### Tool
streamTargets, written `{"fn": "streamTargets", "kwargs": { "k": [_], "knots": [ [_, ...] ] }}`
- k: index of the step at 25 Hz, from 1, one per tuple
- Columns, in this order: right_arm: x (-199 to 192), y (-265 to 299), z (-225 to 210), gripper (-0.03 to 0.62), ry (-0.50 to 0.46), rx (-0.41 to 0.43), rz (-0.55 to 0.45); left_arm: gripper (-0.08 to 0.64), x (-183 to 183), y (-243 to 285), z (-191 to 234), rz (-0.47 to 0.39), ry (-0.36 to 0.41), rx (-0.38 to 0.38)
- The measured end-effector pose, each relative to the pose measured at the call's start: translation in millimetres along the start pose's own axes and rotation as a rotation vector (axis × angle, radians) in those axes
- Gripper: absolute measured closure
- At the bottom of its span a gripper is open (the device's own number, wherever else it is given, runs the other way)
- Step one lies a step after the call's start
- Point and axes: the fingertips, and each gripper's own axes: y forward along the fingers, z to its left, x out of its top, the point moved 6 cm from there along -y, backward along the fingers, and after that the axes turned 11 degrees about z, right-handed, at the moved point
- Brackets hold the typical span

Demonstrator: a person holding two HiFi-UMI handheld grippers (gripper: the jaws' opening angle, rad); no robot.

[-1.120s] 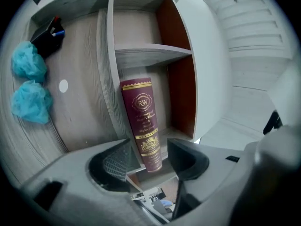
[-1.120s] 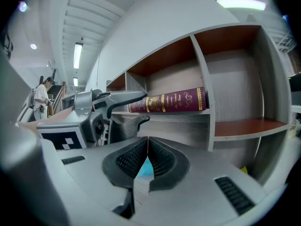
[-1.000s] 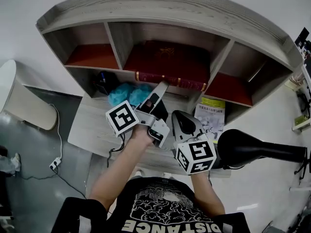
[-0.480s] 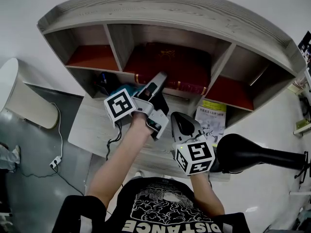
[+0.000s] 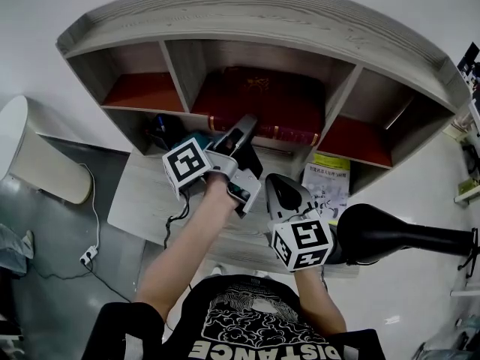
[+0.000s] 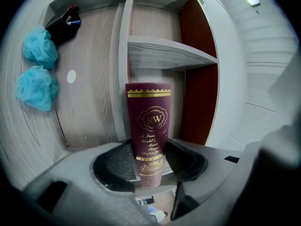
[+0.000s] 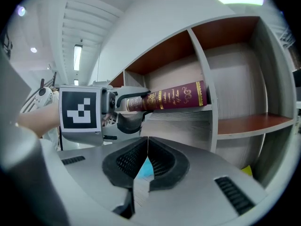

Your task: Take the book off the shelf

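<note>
A thick dark red book [image 5: 259, 100] with gold print lies flat in the middle compartment of the grey wooden shelf [image 5: 247, 13]. My left gripper [image 5: 241, 128] reaches its near left corner. In the left gripper view the spine [image 6: 150, 126] stands between both pads [image 6: 115, 163], which have just been closing and now press on it. The right gripper view shows the left gripper [image 7: 136, 105] clamped on the book's end [image 7: 178, 97]. My right gripper [image 5: 281, 190] hangs lower right over the desk, shut [image 7: 146, 161], with nothing in it.
Two teal fluffy balls [image 6: 35, 86] and a black object [image 6: 63, 25] sit under the shelf on the desk [image 5: 142, 201]. A yellow-green booklet [image 5: 328, 178] lies at the right. A black rounded object [image 5: 397, 235] juts in from the right. A white bin [image 5: 34, 156] stands at the left on the floor.
The left gripper has edged up to the book's corner and closed its jaws on the spine. The right gripper has stayed where it was.
</note>
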Motion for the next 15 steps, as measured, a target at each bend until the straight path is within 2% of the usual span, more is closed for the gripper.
{"fn": "streamTargets", "kwargs": {
  "k": [9,15],
  "knots": [
    [3,-10,7,0.575,0.019,-0.051,-0.027,0.359,-7,-17,-4,-0.007,0.046,-0.083],
    [1,-20,31,0.575,0.024,-0.082,-0.05,0.36,-15,-42,-10,0.017,0.066,-0.117]
  ]
}}
